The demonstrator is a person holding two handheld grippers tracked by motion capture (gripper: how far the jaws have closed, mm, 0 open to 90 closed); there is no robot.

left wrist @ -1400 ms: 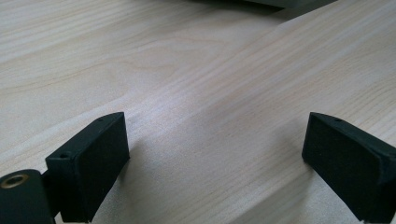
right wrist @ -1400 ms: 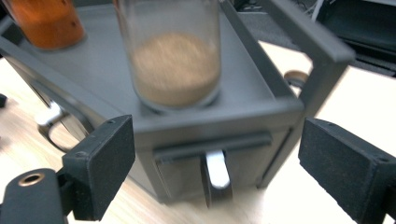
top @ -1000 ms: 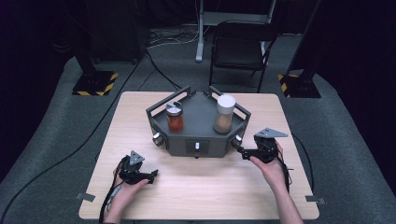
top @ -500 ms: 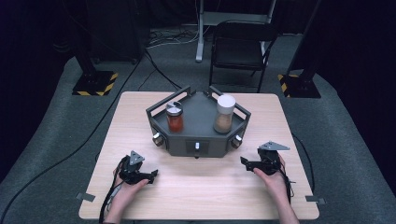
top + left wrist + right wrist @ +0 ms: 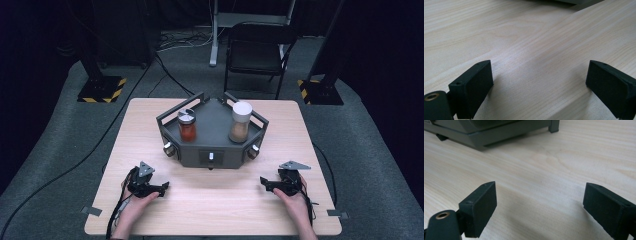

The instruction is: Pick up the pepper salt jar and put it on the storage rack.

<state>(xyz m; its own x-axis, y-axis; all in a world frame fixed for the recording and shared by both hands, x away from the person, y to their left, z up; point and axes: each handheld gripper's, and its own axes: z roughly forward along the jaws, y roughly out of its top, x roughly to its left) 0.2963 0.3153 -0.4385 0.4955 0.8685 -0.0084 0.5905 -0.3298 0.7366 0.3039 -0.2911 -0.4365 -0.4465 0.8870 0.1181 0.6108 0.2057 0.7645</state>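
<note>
A dark studio with grey carpet, a black chair (image 5: 257,52) and hazard-striped stand bases surrounded the pale wooden counter (image 5: 150,115) I was working over. At its middle sat a dark hexagonal tray (image 5: 212,147) carrying two jars: a red-filled one with a metal shaker lid (image 5: 187,125) at the left and a white-capped one of brownish powder (image 5: 240,122) at the right, both upright and well apart. My left tongs (image 5: 162,187) rested low near the counter's front left, jaws spread wide with bare wood between them; my right tongs (image 5: 264,183) sat at the front right, also wide and holding nothing, pointing inward toward the tray. I judged the step to be the approach to a jar: to do it well I would lift the nearer tongs over the tray's raised rail, come in level at mid-height of the glass, and close squarely below the lid so the jar did not tip. The right gripper view caught just the tray's lower edge (image 5: 489,135), so the jars were cut off there, and I could not read any labels or tell what the knobs on the tray's front did.
</note>
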